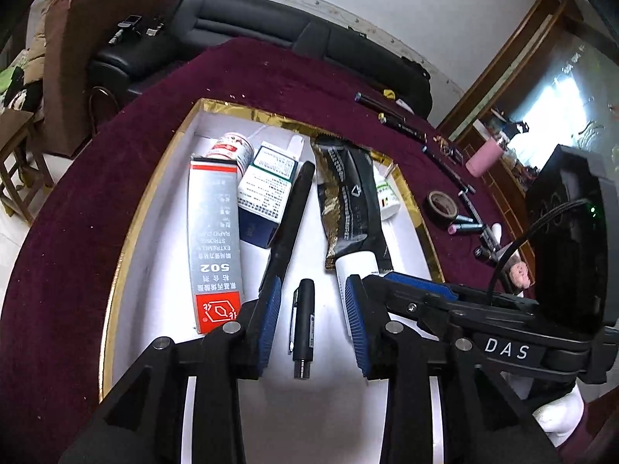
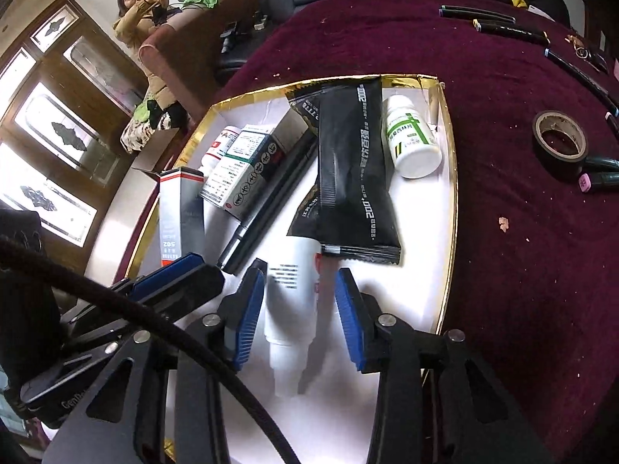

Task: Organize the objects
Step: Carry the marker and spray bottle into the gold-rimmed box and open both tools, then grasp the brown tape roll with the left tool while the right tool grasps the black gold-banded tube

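Left gripper [image 1: 313,324] open, pen [image 1: 303,332] lying loose between pads. Right gripper [image 2: 296,319] open astride white tube [image 2: 290,301], in tray [image 1: 116,270].

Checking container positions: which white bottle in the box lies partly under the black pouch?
The tall white squeeze bottle between the right gripper's open jaws; the green-labelled pill bottle lies beside the black pouch, uncovered.

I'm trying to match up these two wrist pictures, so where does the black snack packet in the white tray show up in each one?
Left wrist view: the black snack packet lies right of centre in the tray, running from the far gold rim toward the left gripper.
Right wrist view: the packet sits upper centre, its lower end overlapping the white tube between the right gripper pads.
Shared landmark: the white pill bottle just right of the packet.
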`<action>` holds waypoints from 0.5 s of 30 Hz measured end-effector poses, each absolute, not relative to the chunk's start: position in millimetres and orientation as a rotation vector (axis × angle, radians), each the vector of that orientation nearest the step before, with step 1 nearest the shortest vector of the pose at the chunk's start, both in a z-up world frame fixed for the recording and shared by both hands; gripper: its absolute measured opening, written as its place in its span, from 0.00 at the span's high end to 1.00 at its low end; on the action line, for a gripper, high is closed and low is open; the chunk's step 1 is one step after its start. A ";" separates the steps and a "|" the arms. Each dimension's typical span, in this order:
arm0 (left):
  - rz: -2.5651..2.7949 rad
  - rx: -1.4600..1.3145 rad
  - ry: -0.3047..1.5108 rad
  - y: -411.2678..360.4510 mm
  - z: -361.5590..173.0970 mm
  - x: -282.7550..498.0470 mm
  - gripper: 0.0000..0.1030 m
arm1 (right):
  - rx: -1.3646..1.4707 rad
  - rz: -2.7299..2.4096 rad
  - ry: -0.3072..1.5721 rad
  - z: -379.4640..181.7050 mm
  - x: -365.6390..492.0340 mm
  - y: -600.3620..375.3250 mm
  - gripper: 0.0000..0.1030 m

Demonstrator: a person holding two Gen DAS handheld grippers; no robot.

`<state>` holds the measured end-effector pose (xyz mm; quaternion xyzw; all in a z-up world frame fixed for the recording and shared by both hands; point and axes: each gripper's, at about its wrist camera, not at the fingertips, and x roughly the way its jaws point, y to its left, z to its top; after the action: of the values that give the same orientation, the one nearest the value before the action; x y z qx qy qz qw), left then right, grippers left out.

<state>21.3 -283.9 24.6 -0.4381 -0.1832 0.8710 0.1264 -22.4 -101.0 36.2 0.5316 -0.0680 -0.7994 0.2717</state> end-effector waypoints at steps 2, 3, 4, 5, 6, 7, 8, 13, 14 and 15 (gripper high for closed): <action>2.546 -1.257 -0.554 -285.9 30.6 24.6 0.63 | 1.402 -2.163 -0.214 42.7 -21.7 -95.4 0.64; 2.555 -1.251 -0.561 -287.1 34.3 26.4 0.54 | 1.389 -2.169 -0.222 46.3 -21.0 -92.6 0.64; 2.562 -1.245 -0.569 -287.7 37.4 28.4 0.51 | 1.374 -2.175 -0.229 50.4 -19.8 -88.2 0.64; 2.559 -1.233 -0.585 -287.8 41.4 31.3 0.51 | 1.356 -2.184 -0.237 55.1 -18.1 -81.8 0.64; 2.547 -1.223 -0.598 -287.1 44.2 33.3 0.51 | 1.343 -2.196 -0.243 59.1 -16.1 -75.6 0.64; 2.530 -1.217 -0.614 -285.7 46.5 35.0 0.51 | 1.333 -2.205 -0.249 61.9 -13.8 -69.6 0.64; 2.509 -1.216 -0.637 -283.0 49.0 36.8 0.50 | 1.323 -2.215 -0.261 65.3 -10.3 -62.4 0.63; 2.369 -1.216 -0.707 -258.7 56.9 45.4 0.47 | 1.286 -2.260 -0.314 74.7 6.3 -21.6 0.63; 2.333 -1.212 -0.706 -249.5 59.2 47.6 0.47 | 1.276 -2.277 -0.327 76.6 10.1 -6.6 0.63; 2.304 -1.211 -0.700 -241.0 60.9 49.2 0.45 | 1.271 -2.297 -0.336 78.3 13.1 7.2 0.64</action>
<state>49.2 -241.0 60.9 -0.4382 -0.2531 0.8336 0.2213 13.1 7.2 78.3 0.4655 -0.1229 -0.8416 0.2449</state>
